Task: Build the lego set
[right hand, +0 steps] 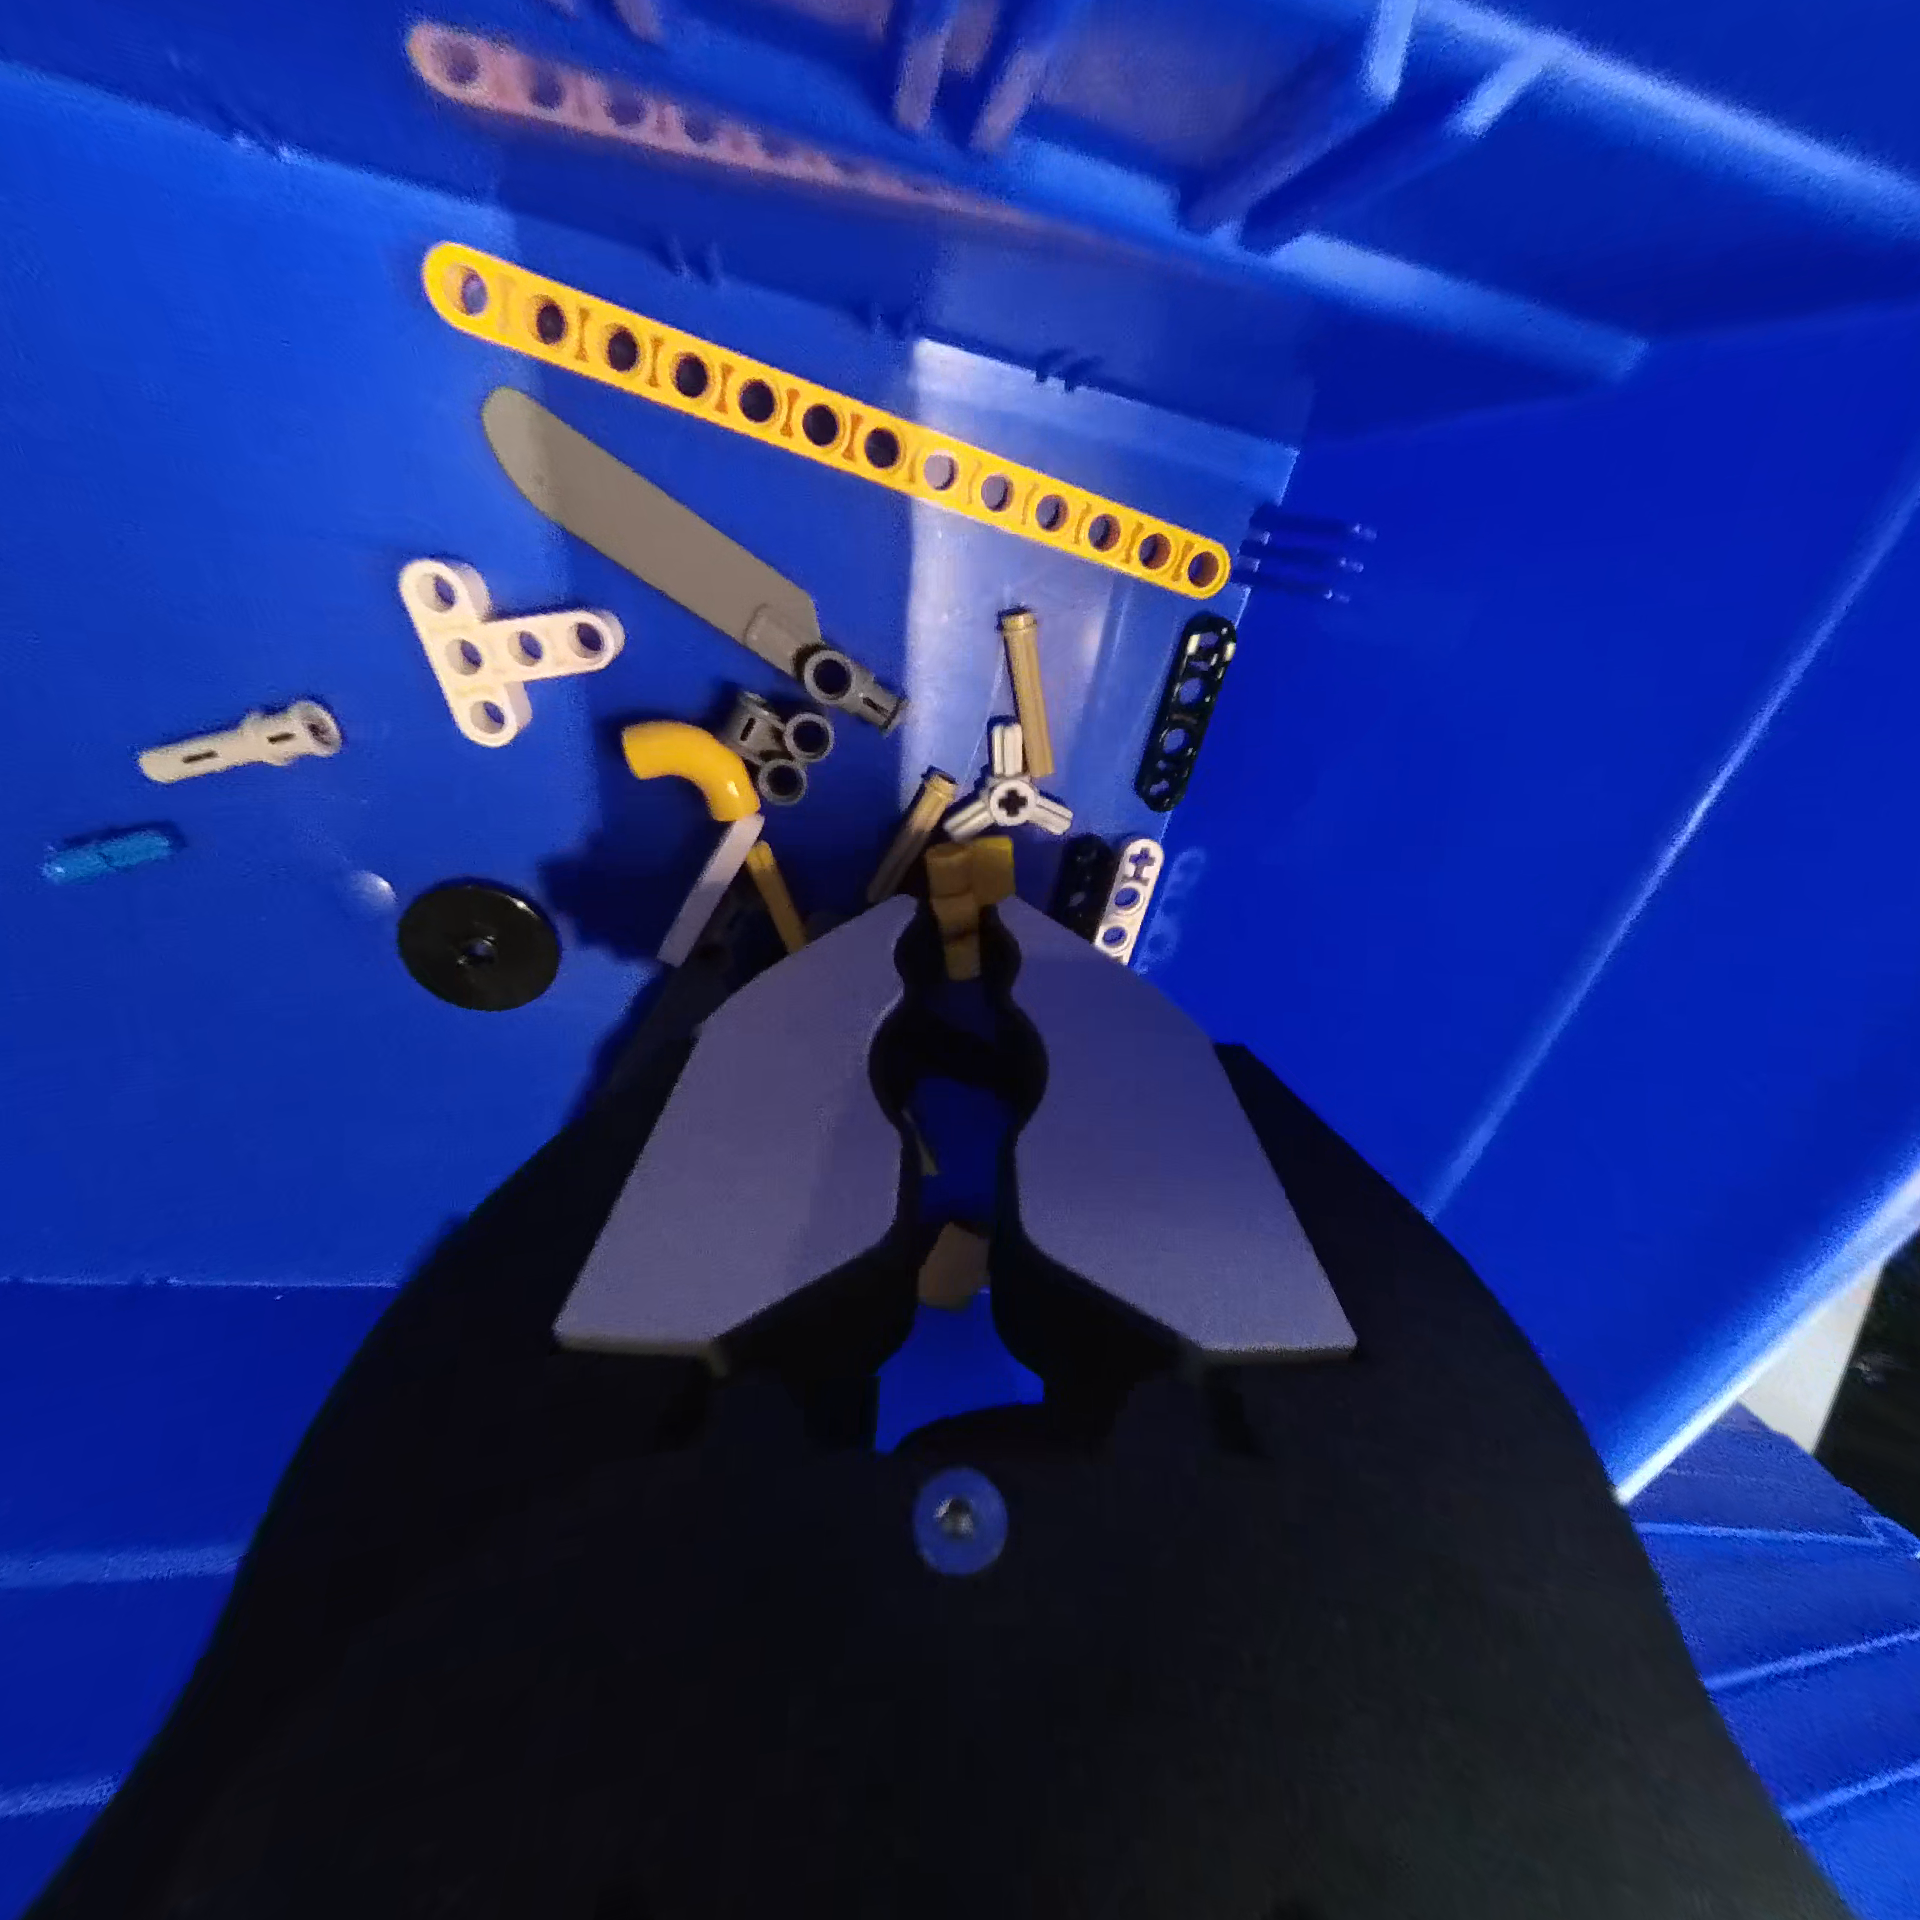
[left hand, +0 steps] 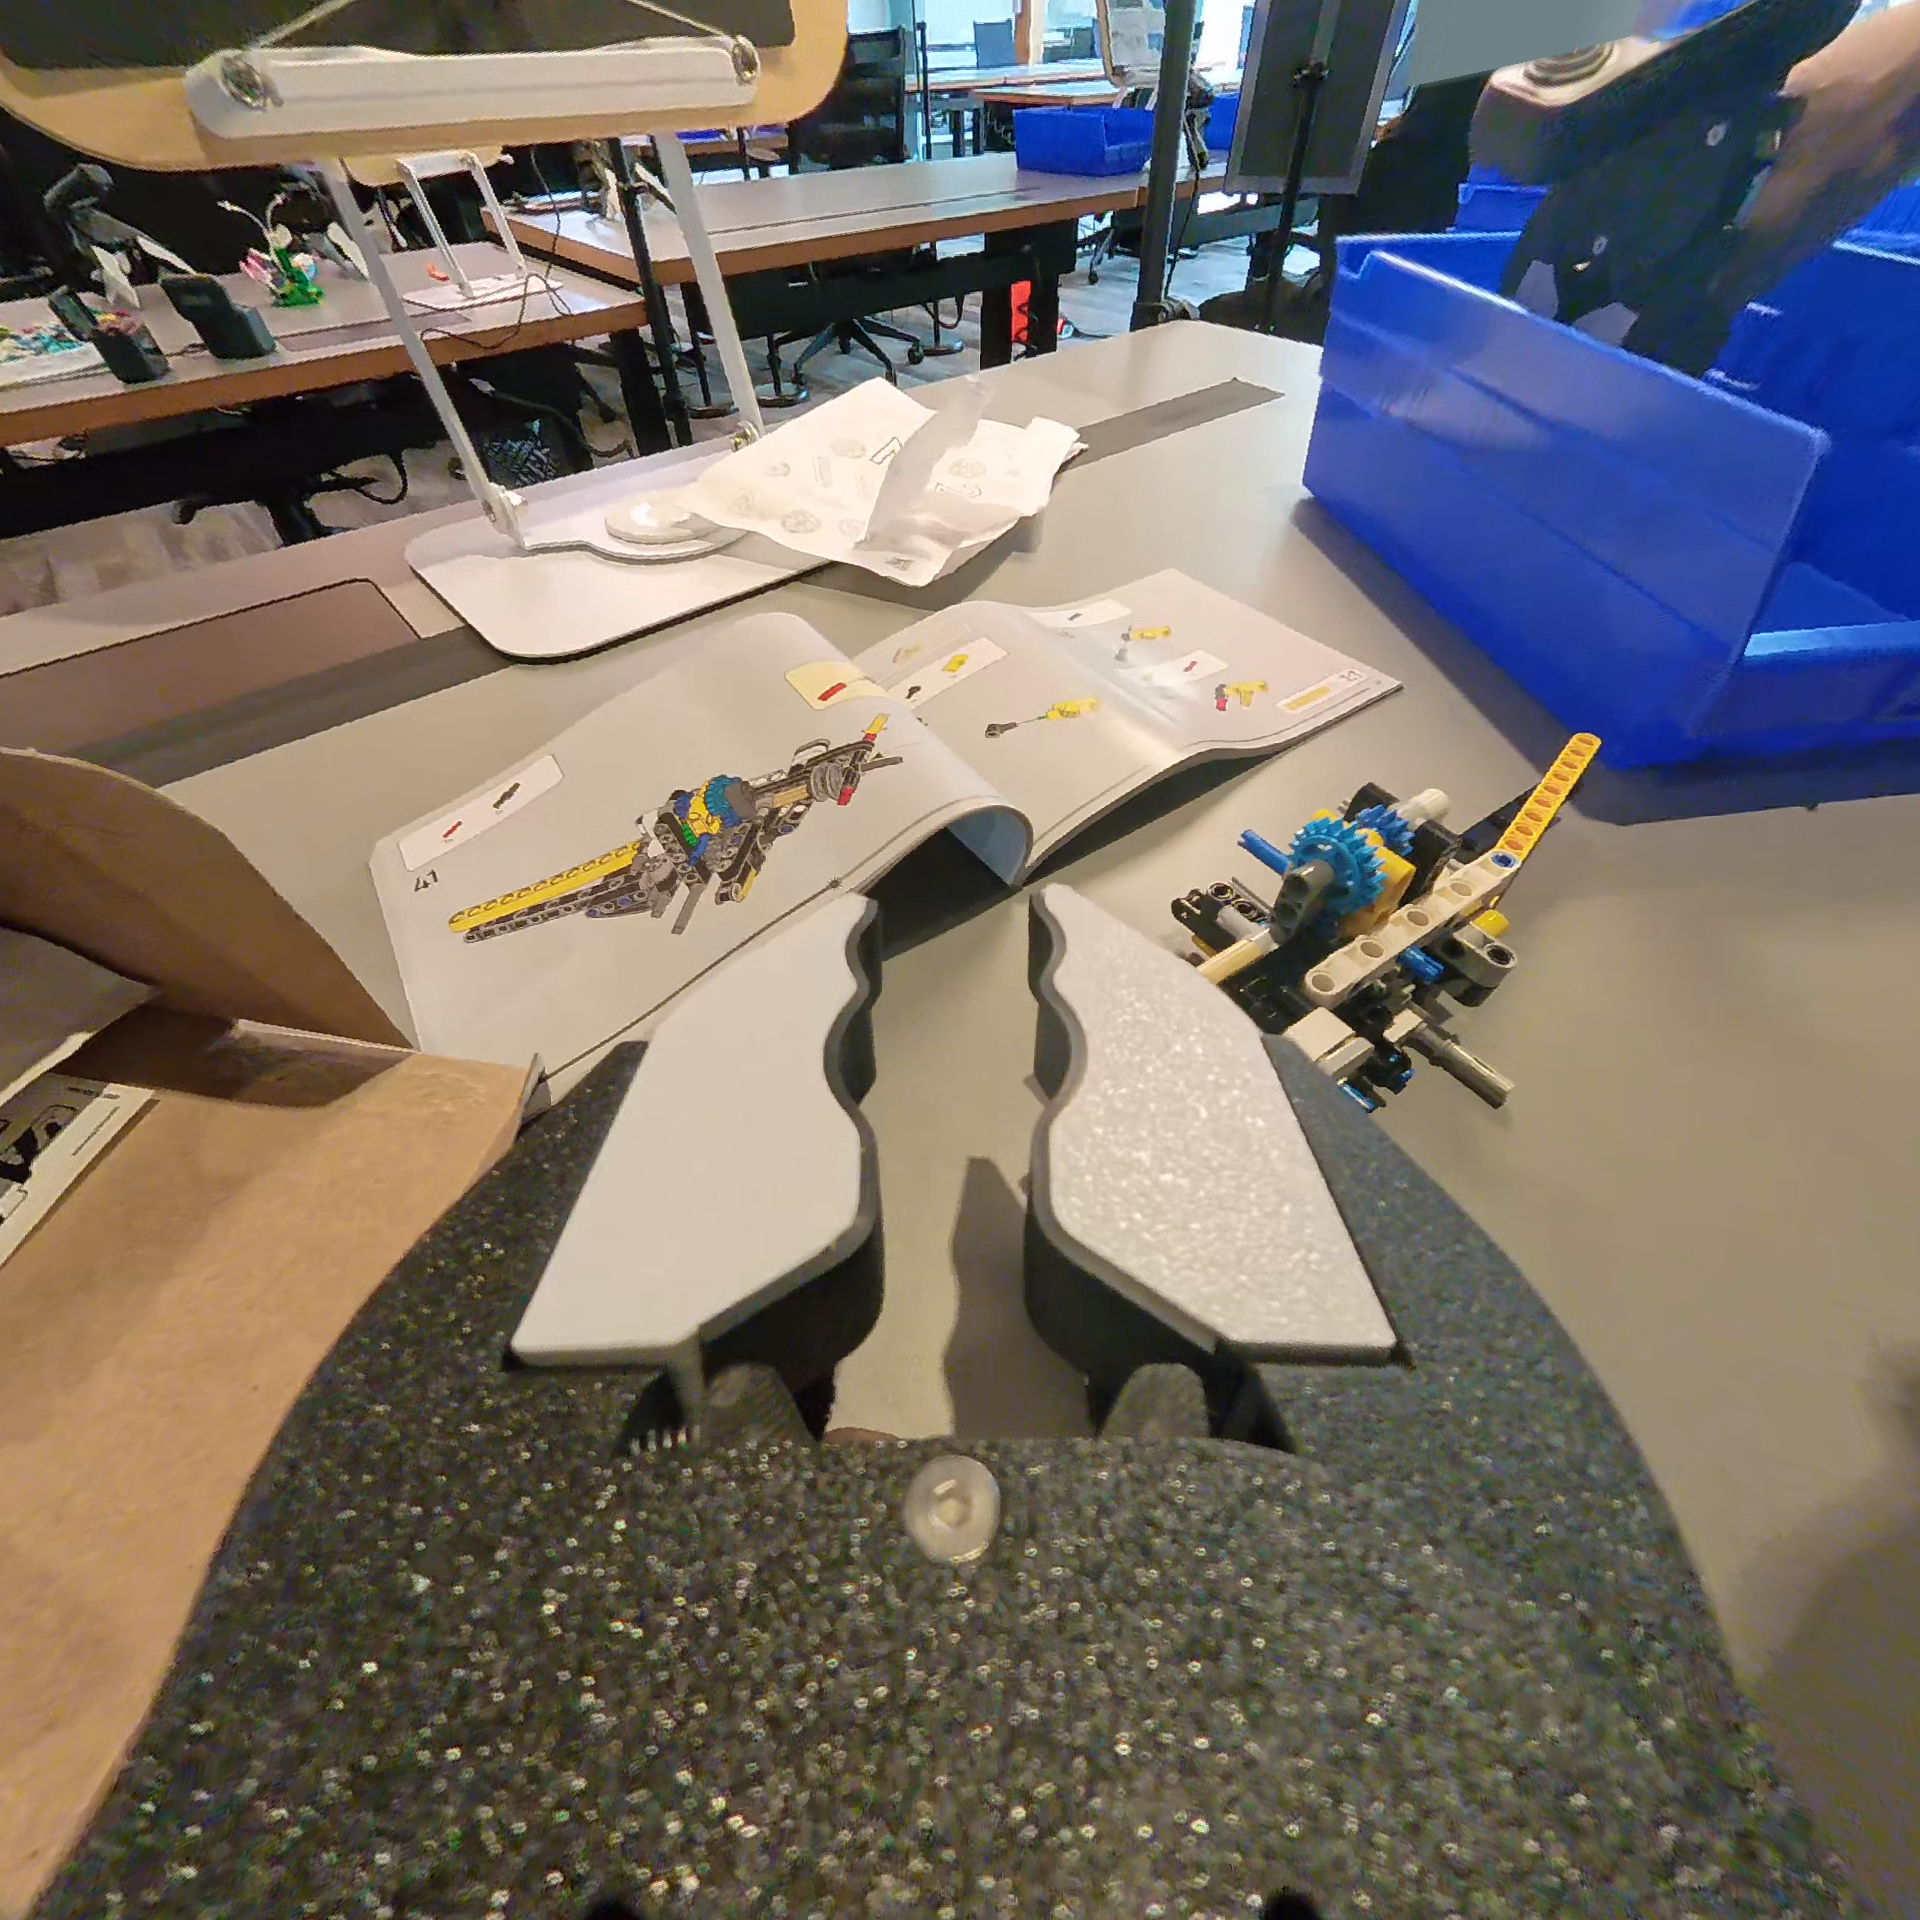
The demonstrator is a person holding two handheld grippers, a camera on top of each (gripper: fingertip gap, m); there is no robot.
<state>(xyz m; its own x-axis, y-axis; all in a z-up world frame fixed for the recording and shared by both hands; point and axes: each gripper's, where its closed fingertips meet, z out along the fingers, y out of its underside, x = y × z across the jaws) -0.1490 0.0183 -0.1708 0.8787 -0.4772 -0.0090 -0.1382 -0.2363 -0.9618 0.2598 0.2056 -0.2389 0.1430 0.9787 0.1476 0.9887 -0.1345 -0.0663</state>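
My left gripper (left hand: 954,925), grey-padded fingers apart and holding nothing, hangs over the grey table (left hand: 1558,1299) just short of the open instruction booklet (left hand: 727,800), with the half-built yellow, black and blue lego assembly (left hand: 1371,925) beside its right finger. My right gripper (right hand: 956,914) is down inside the blue plastic bin (right hand: 1558,831), fingers clamped on a small dark-yellow lego connector (right hand: 961,883). Loose parts lie around it: a long yellow holed beam (right hand: 821,426), a white T-shaped plate (right hand: 499,649), a black disc (right hand: 478,943).

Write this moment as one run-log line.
left tool: open, idle over table | right tool: shut on tan pin in blue bin | model: untouched
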